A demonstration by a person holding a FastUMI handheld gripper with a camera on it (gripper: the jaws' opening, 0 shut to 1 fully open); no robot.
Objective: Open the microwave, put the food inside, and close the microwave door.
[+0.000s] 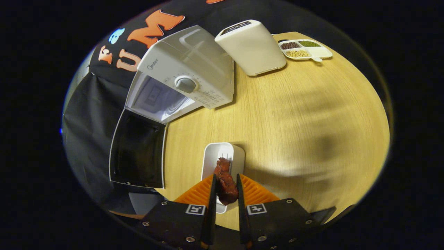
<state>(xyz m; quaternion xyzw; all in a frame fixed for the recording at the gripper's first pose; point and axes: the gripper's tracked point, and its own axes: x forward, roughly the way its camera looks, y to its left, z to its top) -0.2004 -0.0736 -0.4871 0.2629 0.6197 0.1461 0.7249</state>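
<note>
While the jaws of the gripper [226, 189] stood narrowly apart, they pressed from both sides on the food [225, 182], a dark reddish-brown, lumpy, glossy piece shaped like cooked meat, held upright between them. Its upper end rose just past the fingertips. Directly beneath and ahead of it lay a white tray [222, 158], oblong with rounded corners and a smooth, plastic-looking surface; whether the food still touched the tray could not be told.

Beyond, to the left, sat the microwave [187, 74], a boxy white unit with a round dial on its panel. Its door [138, 149] hung fully open, dark-glassed in a white frame, reaching past the desk's near-left edge, and the pale cavity was exposed. Just beside the microwave stood a cream toaster [251, 47] with rounded edges, and farther back a divided white dish [305, 49] held beans in separate compartments.

The desk [295, 118], pale wood grain, lay bare and wide between the tray and the microwave and across its whole right side.
</note>
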